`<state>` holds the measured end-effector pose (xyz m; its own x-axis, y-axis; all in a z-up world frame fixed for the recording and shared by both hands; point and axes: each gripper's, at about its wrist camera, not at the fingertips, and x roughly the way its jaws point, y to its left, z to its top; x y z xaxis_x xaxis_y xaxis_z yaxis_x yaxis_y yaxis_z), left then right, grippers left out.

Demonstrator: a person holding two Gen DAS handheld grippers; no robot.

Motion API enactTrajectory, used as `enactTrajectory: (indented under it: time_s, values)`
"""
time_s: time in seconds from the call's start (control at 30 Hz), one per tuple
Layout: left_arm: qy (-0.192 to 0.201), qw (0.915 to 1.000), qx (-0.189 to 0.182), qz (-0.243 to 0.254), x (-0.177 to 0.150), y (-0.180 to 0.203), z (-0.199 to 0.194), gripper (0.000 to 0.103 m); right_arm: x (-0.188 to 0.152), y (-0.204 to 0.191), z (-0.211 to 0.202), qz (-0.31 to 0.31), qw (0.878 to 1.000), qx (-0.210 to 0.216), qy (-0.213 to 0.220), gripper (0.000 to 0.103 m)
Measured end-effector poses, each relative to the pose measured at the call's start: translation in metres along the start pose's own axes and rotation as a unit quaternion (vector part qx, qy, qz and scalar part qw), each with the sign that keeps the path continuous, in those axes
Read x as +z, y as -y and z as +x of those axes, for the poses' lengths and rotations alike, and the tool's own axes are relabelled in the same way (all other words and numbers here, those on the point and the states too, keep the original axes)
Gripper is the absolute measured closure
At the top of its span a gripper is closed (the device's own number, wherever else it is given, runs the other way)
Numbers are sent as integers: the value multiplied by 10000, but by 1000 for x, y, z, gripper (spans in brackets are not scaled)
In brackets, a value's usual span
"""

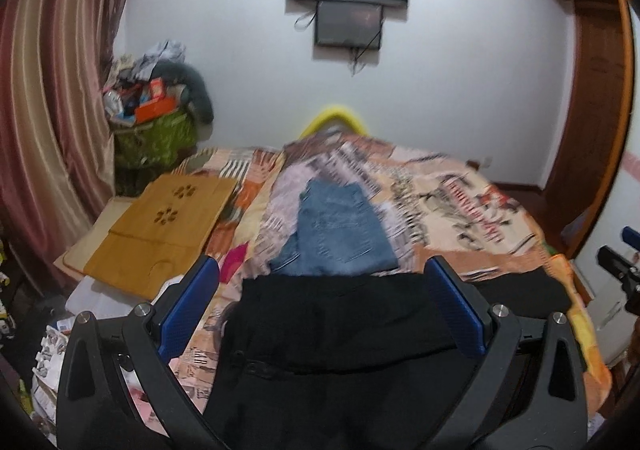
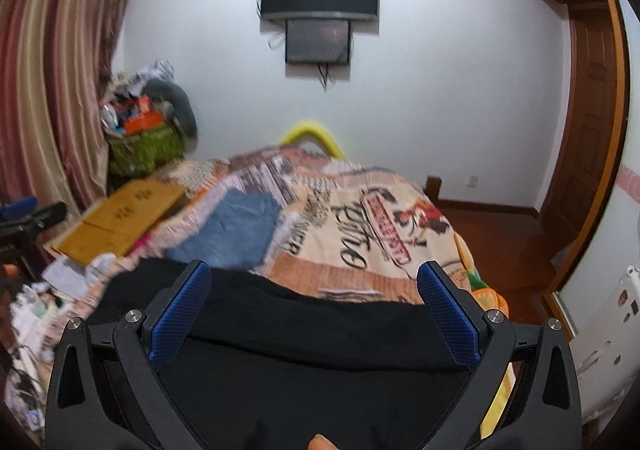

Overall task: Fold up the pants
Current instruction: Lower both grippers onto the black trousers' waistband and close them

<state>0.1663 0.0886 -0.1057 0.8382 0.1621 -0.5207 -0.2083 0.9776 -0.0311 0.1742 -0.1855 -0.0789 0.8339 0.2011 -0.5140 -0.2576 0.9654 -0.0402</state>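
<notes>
Left wrist view: left gripper (image 1: 320, 304) fingers spread wide above black pants (image 1: 332, 334) lying on bed (image 1: 460, 190). Folded jeans (image 1: 340, 226) just beyond. Right gripper (image 2: 314, 312) likewise wide, over same pants, gripping nothing.

Black pants (image 1: 340, 326) lie on a bedspread (image 2: 360, 234) printed in peach, orange and cream with dark lettering. Beyond them are folded blue denim jeans (image 1: 340, 230). Each tool (image 2: 316, 298) has blue textured pads on black arms. Striped pink-and-tan curtains (image 1: 48, 98) hang beside a white wall (image 1: 460, 70).
</notes>
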Motion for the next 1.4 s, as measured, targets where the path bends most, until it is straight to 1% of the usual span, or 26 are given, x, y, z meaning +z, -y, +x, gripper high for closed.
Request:
enactTrajectory:
  time_s: [0.1,0.2,0.27,0.37,0.5,0.57,0.63,0.77,0.87,0.93,0.97,1.0,1.07,1.1,1.13,1.2,1.27,1.33,1.37,1.4]
  values:
    - [-358,9993,108,-12,-7,-16,42,0,-4,6,24,-3,9997,-17,-230,1]
    - [-588,9980,236,-11,-17,-29,73,0,-7,11,48,-15,9989,34,-460,1]
    - [-789,9966,218,-92,-24,-41,95,0,-7,12,64,-87,9983,79,-570,1]
    - [-1200,9923,268,-171,-35,-59,130,0,-8,11,88,-269,9959,359,-792,1]
    - [-1552,9865,492,-142,-44,-69,168,0,-11,7,120,-382,9880,993,-1123,1]
    - [-1747,9832,498,-171,-46,-76,188,0,-12,6,135,-398,9847,1181,-1219,2]
    - [-1939,9796,466,-254,-48,-83,204,0,-15,2,152,-552,9802,1333,-1357,2]
    - [-2339,9701,518,-398,-54,-92,240,1,-19,-6,182,-806,9704,1570,-1647,2]
    - [-2682,9613,468,-423,-60,-93,265,14,-23,-11,205,-925,9618,1746,-1897,4]
    - [-2847,9566,425,-460,-64,-92,277,20,-27,-14,222,-1007,9541,1869,-2112,9]
    - [-2924,9544,366,-476,-66,-92,284,25,-28,-15,230,-1039,9510,1903,-2204,12]
    - [-2996,9524,309,-474,-69,-90,290,30,-29,-16,237,-1063,9483,1938,-2276,12]
    - [-3075,9501,225,-471,-71,-88,297,38,-31,-18,250,-1101,9422,2042,-2417,13]
    - [-3090,9497,213,-465,-70,-87,300,42,-33,-18,254,-1168,9394,2121,-2428,18]
    - [-3097,9495,201,-461,-71,-86,302,45,-35,-20,260,-1193,9346,2184,-2541,20]
    - [-3131,9484,133,-487,-72,-86,305,63,-39,-23,267,-1250,9272,2273,-2703,31]
    - [-3127,9485,122,-497,-71,-85,306,71,-46,-29,272,-1349,9200,2357,-2827,40]
    - [-3064,9508,100,-443,-69,-83,302,79,-48,-29,271,-1338,9224,2390,-2724,42]
    - [-3029,9521,93,-397,-67,-82,299,83,-48,-30,270,-1316,9213,2441,-2725,47]
    - [-3003,9531,92,-356,-66,-79,297,86,-47,-28,270,-1283,9219,2451,-2714,54]
